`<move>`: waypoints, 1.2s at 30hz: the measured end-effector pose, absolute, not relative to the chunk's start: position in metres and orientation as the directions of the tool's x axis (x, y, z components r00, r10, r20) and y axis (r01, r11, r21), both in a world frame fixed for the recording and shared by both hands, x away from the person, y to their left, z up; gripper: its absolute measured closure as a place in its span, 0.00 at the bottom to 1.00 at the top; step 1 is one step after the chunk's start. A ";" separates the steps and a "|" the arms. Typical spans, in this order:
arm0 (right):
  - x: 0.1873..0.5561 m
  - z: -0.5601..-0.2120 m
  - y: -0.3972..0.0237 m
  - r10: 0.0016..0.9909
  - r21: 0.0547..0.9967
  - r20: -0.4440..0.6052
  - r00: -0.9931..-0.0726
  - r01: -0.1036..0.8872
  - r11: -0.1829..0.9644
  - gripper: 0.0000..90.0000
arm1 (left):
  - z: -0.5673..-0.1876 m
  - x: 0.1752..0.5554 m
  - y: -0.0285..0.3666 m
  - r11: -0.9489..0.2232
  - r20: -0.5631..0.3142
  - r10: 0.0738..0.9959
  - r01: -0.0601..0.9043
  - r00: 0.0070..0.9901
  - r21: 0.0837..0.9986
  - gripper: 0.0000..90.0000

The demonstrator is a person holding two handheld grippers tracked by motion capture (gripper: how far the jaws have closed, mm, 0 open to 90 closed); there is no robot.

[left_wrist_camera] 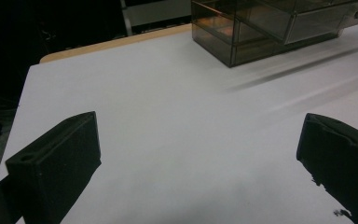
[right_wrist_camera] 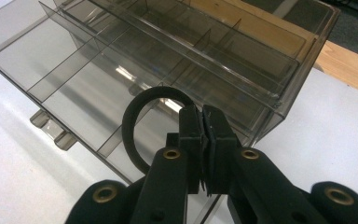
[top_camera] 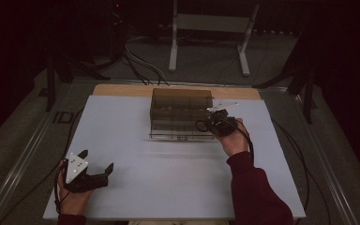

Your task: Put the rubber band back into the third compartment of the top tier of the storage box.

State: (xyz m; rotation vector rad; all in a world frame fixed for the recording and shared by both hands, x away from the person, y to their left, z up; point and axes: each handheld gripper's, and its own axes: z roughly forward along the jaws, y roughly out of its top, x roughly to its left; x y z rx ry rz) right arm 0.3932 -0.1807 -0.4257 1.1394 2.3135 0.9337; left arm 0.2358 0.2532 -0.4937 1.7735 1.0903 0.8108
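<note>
A smoky transparent drawer cabinet stands at the back middle of the white table, and its lowest drawer is pulled out, showing divided compartments. My right gripper is shut on a black rubber ring, which hangs just above the right end of the open drawer. In the high view the ring is at the drawer's front right corner, with the right gripper beside it. My left gripper rests at the table's front left, open, with nothing between its jaws. The left gripper faces the cabinet from afar.
A wooden board edge shows behind the white sheet. A white metal stand and cables lie on the floor beyond the table. Bare table surface stretches between the two grippers. The drawer handle sticks out toward me.
</note>
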 end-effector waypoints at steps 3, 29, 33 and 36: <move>0.394 -0.427 -0.179 0.804 0.710 -0.059 -0.591 0.542 0.450 0.98 | -0.494 0.236 0.253 -0.231 0.080 0.912 0.341 0.403 0.911 0.00; 0.402 -0.442 -0.170 0.803 0.656 -0.070 -0.591 0.579 0.484 0.97 | -0.495 0.237 0.252 -0.233 0.080 0.911 0.345 0.405 0.909 0.00; 0.403 -0.444 -0.169 0.802 0.649 -0.071 -0.593 0.583 0.489 0.97 | -0.495 0.237 0.252 -0.233 0.079 0.911 0.346 0.406 0.909 0.00; 0.403 -0.445 -0.169 0.800 0.642 -0.075 -0.595 0.585 0.495 0.96 | -0.495 0.237 0.252 -0.234 0.080 0.910 0.345 0.406 0.909 0.00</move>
